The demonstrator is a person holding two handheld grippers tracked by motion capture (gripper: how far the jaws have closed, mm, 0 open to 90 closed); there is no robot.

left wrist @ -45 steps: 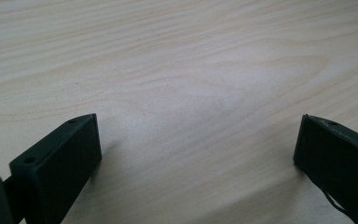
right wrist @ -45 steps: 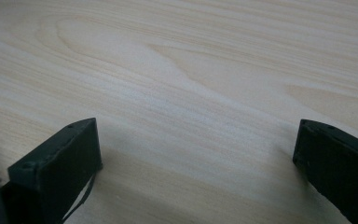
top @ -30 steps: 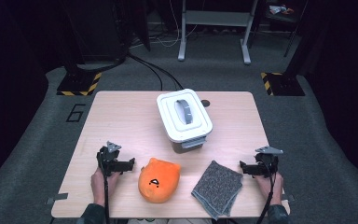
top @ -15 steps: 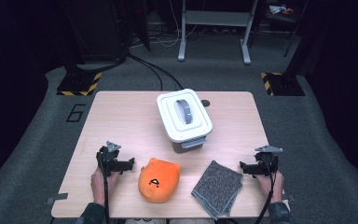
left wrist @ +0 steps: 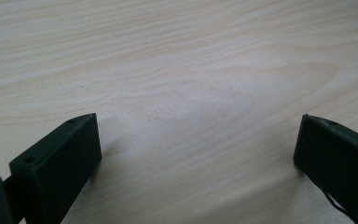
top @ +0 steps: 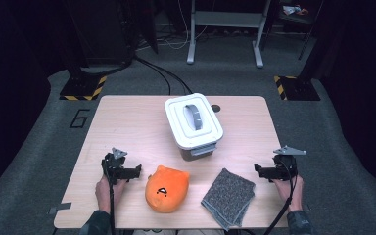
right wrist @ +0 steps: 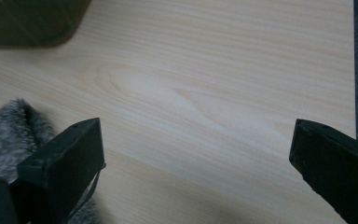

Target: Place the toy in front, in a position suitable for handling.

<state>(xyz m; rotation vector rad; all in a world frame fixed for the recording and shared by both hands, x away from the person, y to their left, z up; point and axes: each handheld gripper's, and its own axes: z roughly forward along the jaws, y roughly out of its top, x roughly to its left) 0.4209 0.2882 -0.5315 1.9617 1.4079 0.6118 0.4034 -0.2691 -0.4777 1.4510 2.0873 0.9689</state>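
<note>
While both tools rest low on the tabletop point(top: 127, 122), I keep the left tool point(top: 136, 172) and the right tool point(top: 257, 170) spread wide with nothing between the jaws, ready for a pickup. The orange plush point(top: 167, 188) lies just beside the left tool, the grey cloth point(top: 228, 197) near the right one. The lidded white bin point(top: 193, 126) sits behind them, presumably the destination.

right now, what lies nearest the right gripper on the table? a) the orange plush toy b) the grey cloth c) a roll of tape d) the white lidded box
b: in the high view the grey cloth lies just beside the right gripper, and its fuzzy edge shows next to that gripper's jaw in the right gripper view; the orange plush toy and the white lidded box sit farther off.
</note>
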